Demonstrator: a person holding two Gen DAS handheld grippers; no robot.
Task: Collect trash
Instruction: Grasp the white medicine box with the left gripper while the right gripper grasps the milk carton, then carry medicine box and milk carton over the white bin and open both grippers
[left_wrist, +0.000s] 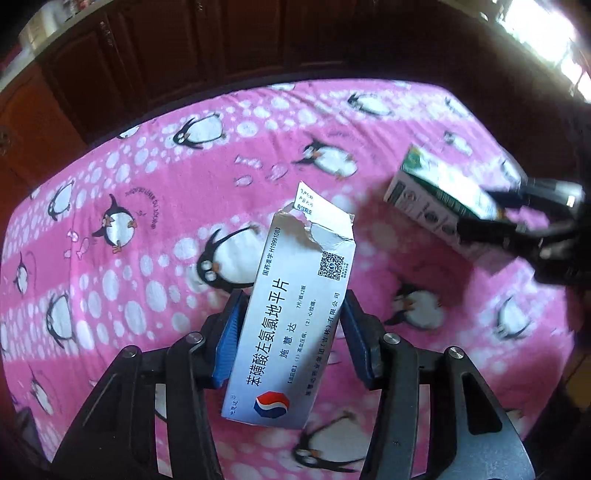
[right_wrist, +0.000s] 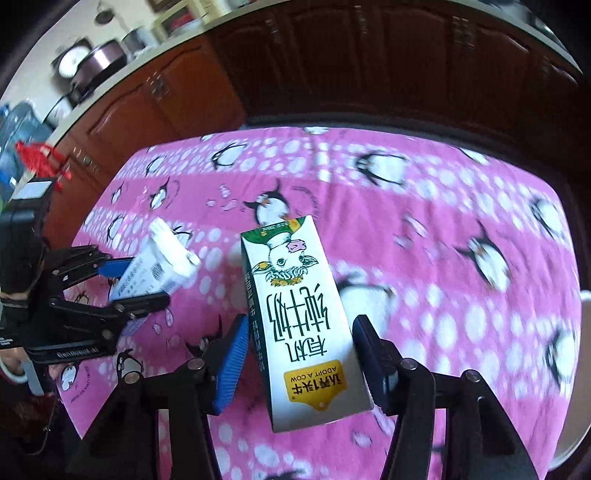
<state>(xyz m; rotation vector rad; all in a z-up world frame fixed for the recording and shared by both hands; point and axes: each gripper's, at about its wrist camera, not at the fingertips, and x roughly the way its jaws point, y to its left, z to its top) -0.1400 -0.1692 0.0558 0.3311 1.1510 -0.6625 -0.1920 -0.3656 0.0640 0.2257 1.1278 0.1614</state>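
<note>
My left gripper is shut on a white medicine box with a torn top flap, held above the pink penguin tablecloth. My right gripper is shut on a green and white milk carton with a cow picture, also held above the cloth. In the left wrist view the milk carton and right gripper show at the right. In the right wrist view the medicine box and left gripper show at the left.
Dark wooden cabinets stand behind the table. A counter with pots runs along the top left. A white rim shows at the table's right edge. A water jug stands at the far left.
</note>
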